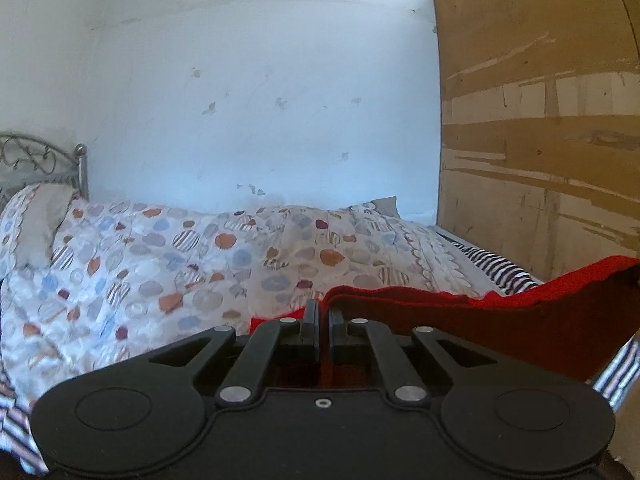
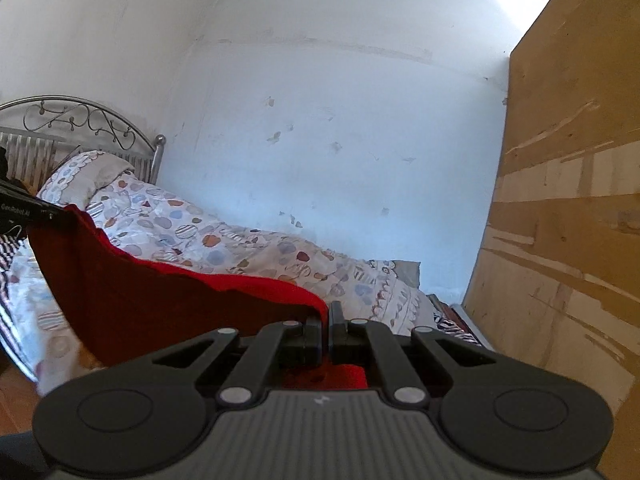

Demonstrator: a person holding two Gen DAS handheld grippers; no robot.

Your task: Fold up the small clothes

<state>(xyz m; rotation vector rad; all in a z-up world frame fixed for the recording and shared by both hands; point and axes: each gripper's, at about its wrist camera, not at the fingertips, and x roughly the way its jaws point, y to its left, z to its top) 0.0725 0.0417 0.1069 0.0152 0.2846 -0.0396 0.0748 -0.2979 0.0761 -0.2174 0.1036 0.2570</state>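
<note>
A red knitted garment (image 1: 500, 316) hangs stretched in the air between both grippers, above the bed. My left gripper (image 1: 323, 307) is shut on one top corner of it, and the cloth runs off to the right of that view. My right gripper (image 2: 326, 312) is shut on the other corner of the red garment (image 2: 160, 304), which sags to the left toward the other gripper's black body (image 2: 24, 212) at that view's left edge. The lower part of the garment is hidden behind the gripper bodies.
Below lies a bed with a spotted quilt (image 1: 180, 264) and a pillow (image 1: 36, 220) by a metal headboard (image 2: 80, 128). Striped cloth (image 1: 496, 270) lies at the bed's right end. A tall cardboard panel (image 1: 540, 140) stands on the right, a white wall (image 1: 260, 100) behind.
</note>
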